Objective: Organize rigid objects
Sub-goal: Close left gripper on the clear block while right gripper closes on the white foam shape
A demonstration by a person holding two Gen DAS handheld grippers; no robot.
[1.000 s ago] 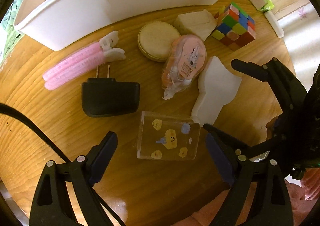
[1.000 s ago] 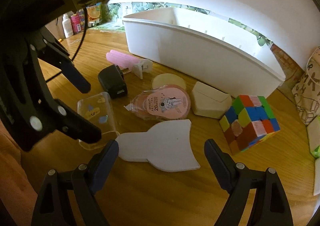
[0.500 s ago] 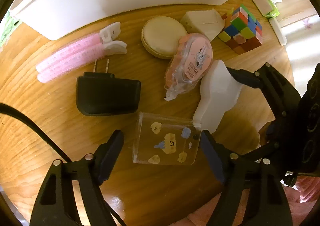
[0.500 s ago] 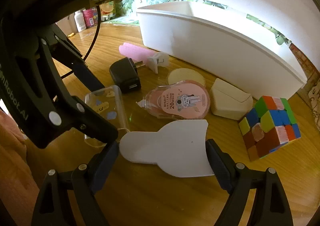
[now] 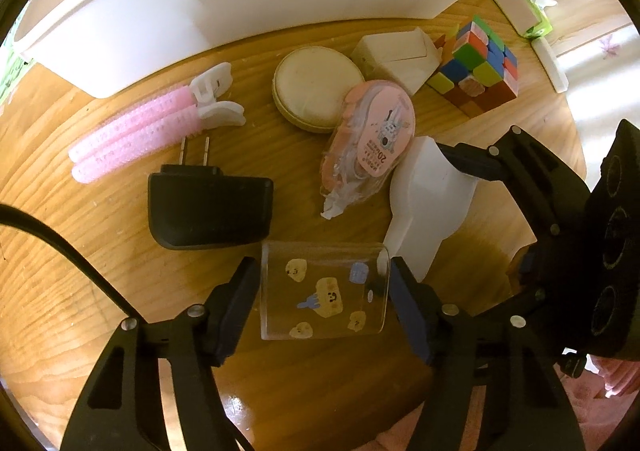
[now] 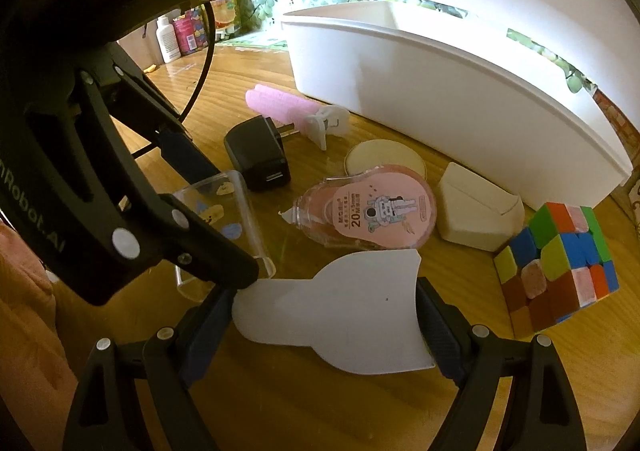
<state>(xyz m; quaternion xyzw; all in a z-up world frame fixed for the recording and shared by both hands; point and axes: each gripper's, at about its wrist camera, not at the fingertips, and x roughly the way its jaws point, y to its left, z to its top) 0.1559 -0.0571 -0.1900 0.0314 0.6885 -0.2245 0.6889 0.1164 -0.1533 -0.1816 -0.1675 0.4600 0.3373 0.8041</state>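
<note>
Clear case [image 5: 324, 291] lying on wooden table [image 5: 100, 271] w/ left gripper [image 5: 320, 291] jaws just closing in, pads flanking but not visibly pressing, so pickup's imminent; right-wrist view: right gripper [image 6: 324, 315] sitting wide open, straddling white flat piece [image 6: 340, 315].

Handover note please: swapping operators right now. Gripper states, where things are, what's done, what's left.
Left gripper: jaws have just been closing around the clear sticker case, about touching its sides.
Right gripper: open, straddling the white flat piece, not gripping.
Charger, pink clips, tape dispenser, round tin, cube sit on the table.
Nothing seen moved into the white bin; all items remain.
</note>
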